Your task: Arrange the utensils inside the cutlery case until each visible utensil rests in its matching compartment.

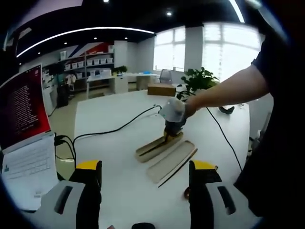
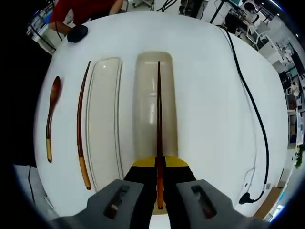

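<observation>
The right gripper (image 2: 159, 177) clenched one chopstick (image 2: 158, 119) above the case (image 2: 145, 95), its long axis along the case, tip pointing away. A tilted release could roll it out. The second chopstick (image 2: 80, 129) and spoon (image 2: 51, 114) lay beyond the lid (image 2: 106, 114). The left gripper (image 1: 145, 191) hung released.

No text can be read anywhere. The laptop screen (image 1: 21, 107) carries pale lines on red, too blurred to make out. Its keyboard (image 1: 26, 164) below shows no legible characters.
</observation>
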### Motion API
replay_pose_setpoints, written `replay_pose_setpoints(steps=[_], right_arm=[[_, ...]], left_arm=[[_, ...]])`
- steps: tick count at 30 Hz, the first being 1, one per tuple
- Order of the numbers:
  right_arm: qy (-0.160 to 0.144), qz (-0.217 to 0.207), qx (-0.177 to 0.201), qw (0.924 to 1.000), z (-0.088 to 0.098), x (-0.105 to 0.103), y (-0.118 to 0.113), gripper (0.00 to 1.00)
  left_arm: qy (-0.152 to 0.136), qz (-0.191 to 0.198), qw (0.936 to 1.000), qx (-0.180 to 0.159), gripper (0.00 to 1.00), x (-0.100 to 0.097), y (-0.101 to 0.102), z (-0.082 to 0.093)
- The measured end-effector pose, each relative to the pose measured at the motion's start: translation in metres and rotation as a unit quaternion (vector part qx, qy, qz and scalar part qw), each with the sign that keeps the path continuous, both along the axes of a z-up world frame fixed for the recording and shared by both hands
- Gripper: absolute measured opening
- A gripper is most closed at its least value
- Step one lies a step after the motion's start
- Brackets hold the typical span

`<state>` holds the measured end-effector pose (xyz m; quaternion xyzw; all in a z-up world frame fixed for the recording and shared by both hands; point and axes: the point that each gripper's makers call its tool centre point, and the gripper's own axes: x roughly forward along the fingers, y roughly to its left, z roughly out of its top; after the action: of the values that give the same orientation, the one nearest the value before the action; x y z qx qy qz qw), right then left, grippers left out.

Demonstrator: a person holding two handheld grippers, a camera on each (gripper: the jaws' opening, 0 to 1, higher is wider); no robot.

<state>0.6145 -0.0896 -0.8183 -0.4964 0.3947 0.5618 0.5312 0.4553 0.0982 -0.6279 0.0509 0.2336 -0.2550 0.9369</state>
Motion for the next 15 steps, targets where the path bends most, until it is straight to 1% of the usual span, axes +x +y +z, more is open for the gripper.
replay_pose_setpoints(steps=[10,15], right_arm=[[-0.001,0.004,-0.001,1.0000,-0.0004,-0.0008,0.0013,0.00],[-0.001,0.006,-0.001,1.0000,-0.0008,-0.0004,0.0015,0.00]], left_arm=[[0.004,-0.013,0.9999,-0.003,0.75,-0.0024,-0.0051,0.0001],[0.001,-0.011,0.9999,-0.004,0.75,-0.0018,-0.0044,0.0020]])
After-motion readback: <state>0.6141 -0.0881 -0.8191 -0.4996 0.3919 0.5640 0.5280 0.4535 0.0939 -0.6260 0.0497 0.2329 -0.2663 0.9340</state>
